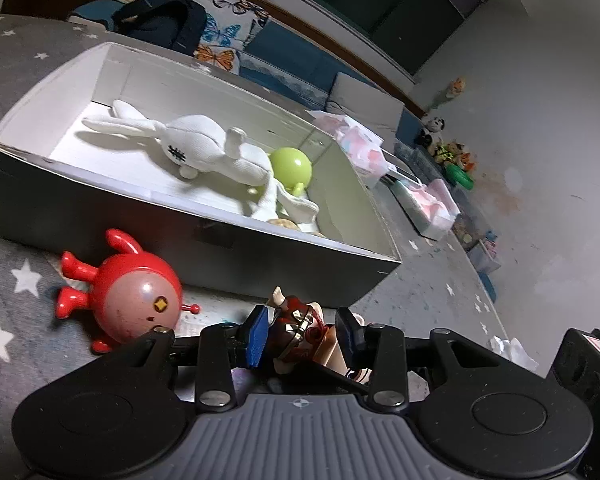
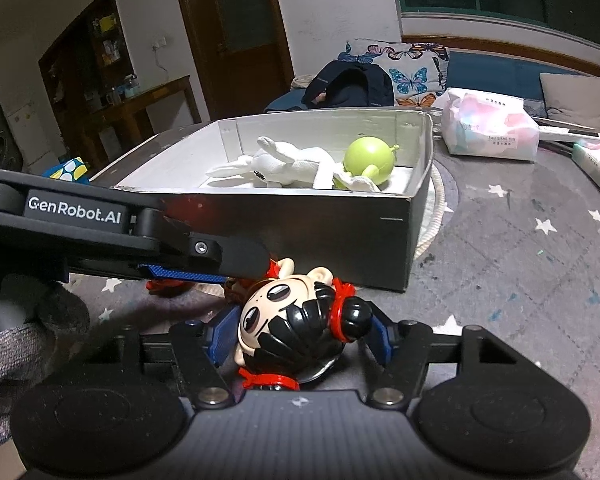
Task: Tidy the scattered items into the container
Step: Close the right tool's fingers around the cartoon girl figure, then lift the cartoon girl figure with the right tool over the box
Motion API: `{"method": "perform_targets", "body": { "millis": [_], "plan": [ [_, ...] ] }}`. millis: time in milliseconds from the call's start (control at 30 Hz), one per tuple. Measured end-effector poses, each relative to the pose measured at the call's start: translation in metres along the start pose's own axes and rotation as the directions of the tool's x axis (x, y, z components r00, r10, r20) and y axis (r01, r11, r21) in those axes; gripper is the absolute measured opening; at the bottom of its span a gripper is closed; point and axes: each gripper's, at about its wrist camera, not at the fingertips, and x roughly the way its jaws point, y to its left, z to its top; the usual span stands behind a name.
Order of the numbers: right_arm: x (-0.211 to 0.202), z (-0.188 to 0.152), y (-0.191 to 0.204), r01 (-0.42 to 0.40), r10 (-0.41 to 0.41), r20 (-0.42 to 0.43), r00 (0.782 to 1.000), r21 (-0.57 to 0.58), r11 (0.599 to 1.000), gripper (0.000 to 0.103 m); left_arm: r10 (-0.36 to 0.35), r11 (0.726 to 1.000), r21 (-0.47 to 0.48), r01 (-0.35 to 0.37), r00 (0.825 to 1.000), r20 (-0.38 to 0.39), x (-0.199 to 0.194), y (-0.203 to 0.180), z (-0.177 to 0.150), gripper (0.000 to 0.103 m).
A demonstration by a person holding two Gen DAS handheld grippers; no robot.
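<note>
Two grippers part-open straddle your hard, glossy doll (image 2: 300,320): left gripper (image 1: 303,330) its body, right gripper (image 2: 300,330) its round slippery head; squeeze the narrower torso, box (image 2: 400,216) at twelve o'clock.

"GenRobot.AI" on left gripper (image 2: 246,270) arm (white lettering), tissue pack (image 2: 490,126) print illegible

You have the rabbit (image 1: 188,148) and ball toy (image 1: 291,168) inside the box (image 1: 100,216); the doll (image 2: 296,328) lies before it, round figure (image 1: 132,300) to its left.
</note>
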Motion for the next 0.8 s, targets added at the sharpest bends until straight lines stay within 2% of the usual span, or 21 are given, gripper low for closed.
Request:
{"method": "perform_targets", "body": {
  "millis": [200,600,667,800],
  "plan": [
    [-0.001,-0.0009,-0.0045,-0.006,0.006,0.002,1.0,0.017,1.0,0.066,0.008,1.0,0.029,-0.009,1.0,0.008,0.0026,-0.0054,-0.0027,0.04],
    [-0.0009,-0.007,-0.0038,0.011,-0.01,-0.012,1.0,0.059,0.998,0.066,0.0,1.0,-0.017,0.0,1.0,0.011,-0.0003,0.0002,-0.0071,0.041],
    [-0.0022,-0.0076,-0.0027,0.005,-0.004,-0.012,1.0,0.06,0.998,0.055,-0.002,1.0,-0.021,0.002,1.0,0.005,-0.0005,0.0005,-0.0071,0.041],
    [-0.0056,-0.0078,0.0023,0.017,-0.017,-0.015,1.0,0.036,0.999,0.055,-0.017,1.0,-0.024,0.017,1.0,-0.004,-0.0006,0.0009,-0.009,0.04]
  ]
}}
